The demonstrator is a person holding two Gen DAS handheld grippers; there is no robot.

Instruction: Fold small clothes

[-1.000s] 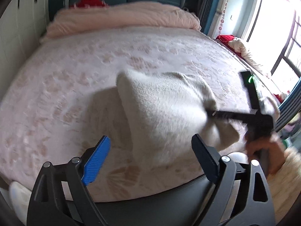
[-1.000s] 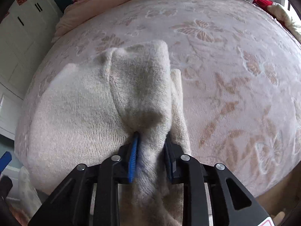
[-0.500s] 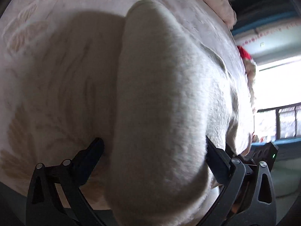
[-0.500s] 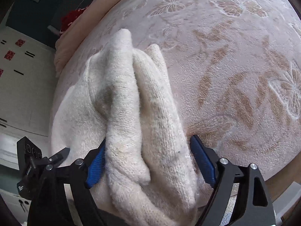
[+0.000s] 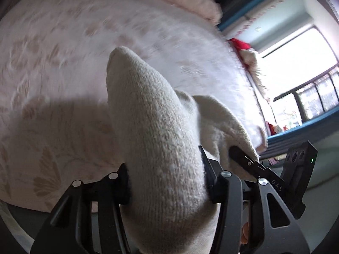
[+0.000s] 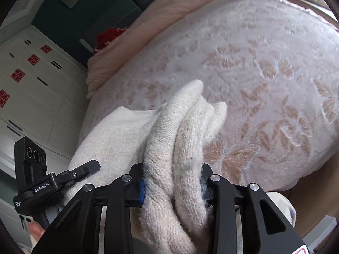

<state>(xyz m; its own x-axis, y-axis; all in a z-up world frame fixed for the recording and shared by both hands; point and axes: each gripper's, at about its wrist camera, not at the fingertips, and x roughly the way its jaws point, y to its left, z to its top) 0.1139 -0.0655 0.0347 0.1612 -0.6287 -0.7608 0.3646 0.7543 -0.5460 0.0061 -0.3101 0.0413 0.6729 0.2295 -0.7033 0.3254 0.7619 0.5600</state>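
Two tools grip one knit top (image 5: 161, 148), held up over the bed (image 5: 63, 63). The left tool (image 5: 167, 182) and right tool (image 6: 172, 182) each pinch a thick bunch. The soft wool could slip out, or the fold could go crooked.

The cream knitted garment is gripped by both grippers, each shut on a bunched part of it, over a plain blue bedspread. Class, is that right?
Not quite. The bedspread is pale pink with a tan floral pattern, not plain blue; the right wrist view shows it best. The rest holds: the left gripper and the right gripper are each shut on a bunched part of the cream knitted garment.
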